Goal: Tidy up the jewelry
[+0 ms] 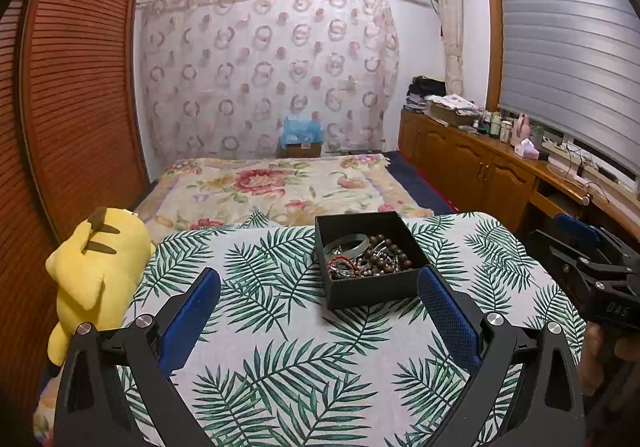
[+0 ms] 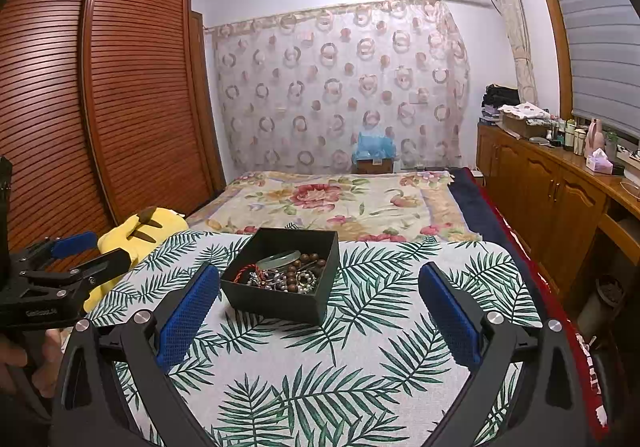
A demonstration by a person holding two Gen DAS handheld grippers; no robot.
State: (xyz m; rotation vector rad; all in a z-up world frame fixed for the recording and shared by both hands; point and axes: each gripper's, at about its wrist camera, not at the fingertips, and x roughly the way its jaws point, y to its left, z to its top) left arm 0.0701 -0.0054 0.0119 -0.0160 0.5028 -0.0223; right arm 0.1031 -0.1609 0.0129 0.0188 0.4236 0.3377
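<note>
Tangled dark wooden beads (image 1: 390,249) and silver chains (image 2: 276,279) are blurring together inside the black square box (image 1: 372,289), its near wall hiding pieces at six o'clock.

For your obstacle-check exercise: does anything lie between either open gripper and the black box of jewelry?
Nothing visible does. The square black jewelry box sits open-topped on the palm-leaf tablecloth, with only bare cloth between it and the left gripper and right gripper. The yellow plush toy lies off to the side.
</note>
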